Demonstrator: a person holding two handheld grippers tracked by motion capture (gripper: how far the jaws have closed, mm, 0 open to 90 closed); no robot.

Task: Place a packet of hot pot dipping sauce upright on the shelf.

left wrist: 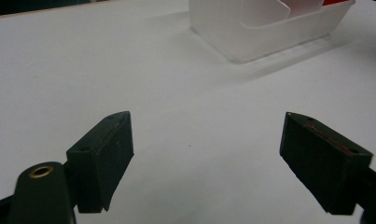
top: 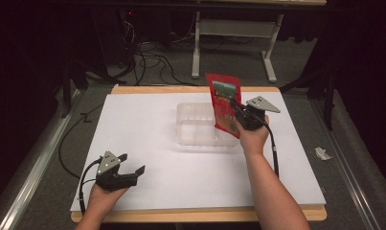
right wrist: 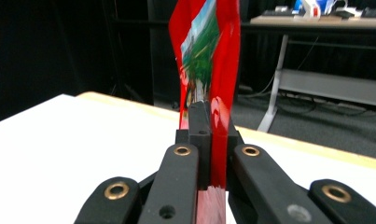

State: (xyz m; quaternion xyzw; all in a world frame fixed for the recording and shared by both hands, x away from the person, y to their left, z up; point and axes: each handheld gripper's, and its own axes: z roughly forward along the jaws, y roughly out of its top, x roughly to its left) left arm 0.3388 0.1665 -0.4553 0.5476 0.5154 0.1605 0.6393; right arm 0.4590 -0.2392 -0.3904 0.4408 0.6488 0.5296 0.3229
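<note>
High view puts the right gripper [top: 242,120] a little right of the middle of the frame, above the right end of the clear tray [top: 196,125]. Its jaws are closed tight on a red pouch [top: 224,103], which stands almost upright and leans a bit to the left. The lower edge of the pouch seems to be at or inside the tray's right part, but I cannot tell if it already touches the bottom. In the right gripper view the pouch [right wrist: 206,60] rises between the two black jaws and is twisted, so the grip is on a thin, soft edge.

The left gripper [top: 128,171] rests at the lower left of the high view, well apart from the tray. Its jaws stand wide open with nothing between them; the left gripper view shows bare white table [left wrist: 176,93] under them and the tray [left wrist: 269,32] at the upper right.

My judgement is that the pouch is being set into the tray. The risks: the pouch is floppy and may catch on the tray wall or a divider and fold. The light tray can slide or tip if the pouch pushes it, because no hand holds it. If released while it leans, the pouch may fall out over the rim.
</note>
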